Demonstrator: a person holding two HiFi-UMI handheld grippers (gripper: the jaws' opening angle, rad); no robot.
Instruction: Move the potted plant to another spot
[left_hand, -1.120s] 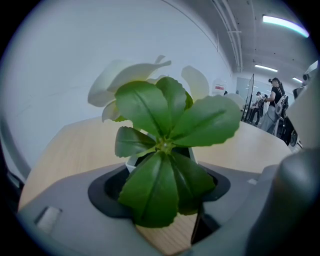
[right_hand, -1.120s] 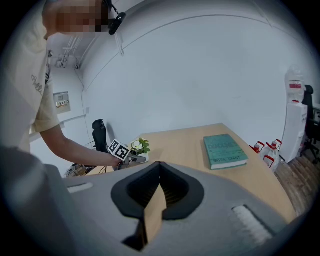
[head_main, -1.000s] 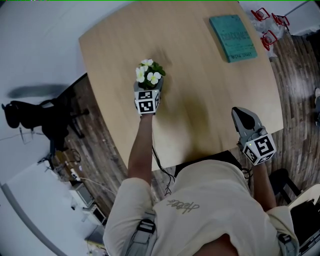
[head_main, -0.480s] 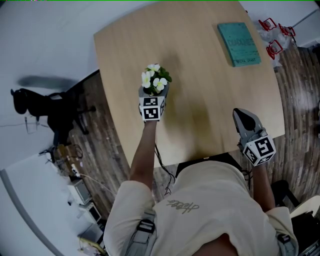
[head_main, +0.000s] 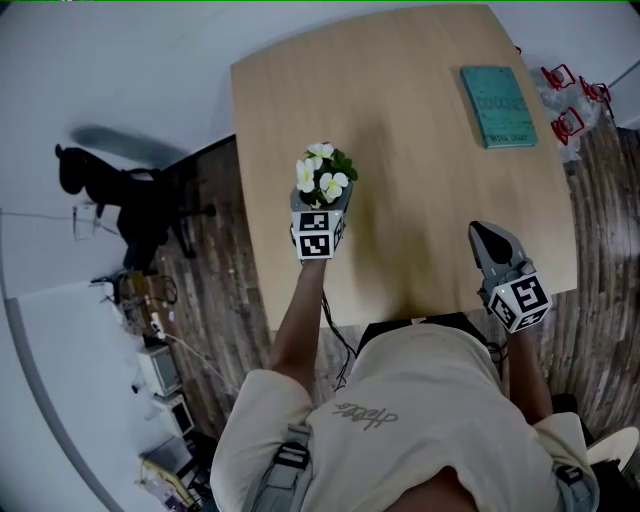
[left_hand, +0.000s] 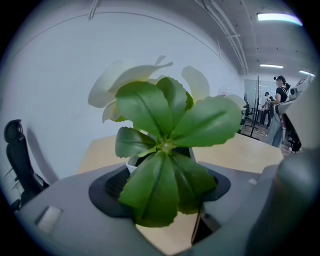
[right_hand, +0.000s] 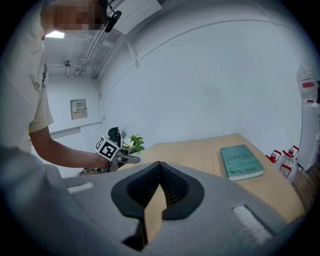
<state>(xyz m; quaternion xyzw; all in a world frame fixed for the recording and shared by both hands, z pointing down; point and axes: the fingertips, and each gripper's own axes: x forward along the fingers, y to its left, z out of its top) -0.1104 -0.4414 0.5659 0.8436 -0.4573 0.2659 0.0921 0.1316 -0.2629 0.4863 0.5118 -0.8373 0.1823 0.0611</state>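
pale wooden table (head_main: 420, 150) with a teal book (head_main: 497, 105) at its far right. well left of the book, the left gripper (head_main: 322, 202) pinches the potted plant (head_main: 324, 178) upright by its pot. the right gripper (head_main: 487, 238), nearer the book, has jaws pressed together, empty.

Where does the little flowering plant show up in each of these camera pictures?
Head view: potted plant left of centre, held by the left gripper over the wooden table.
Left gripper view: potted plant fills the centre, close up.
Right gripper view: potted plant small, left of centre.
Shared landmark: the wooden table.
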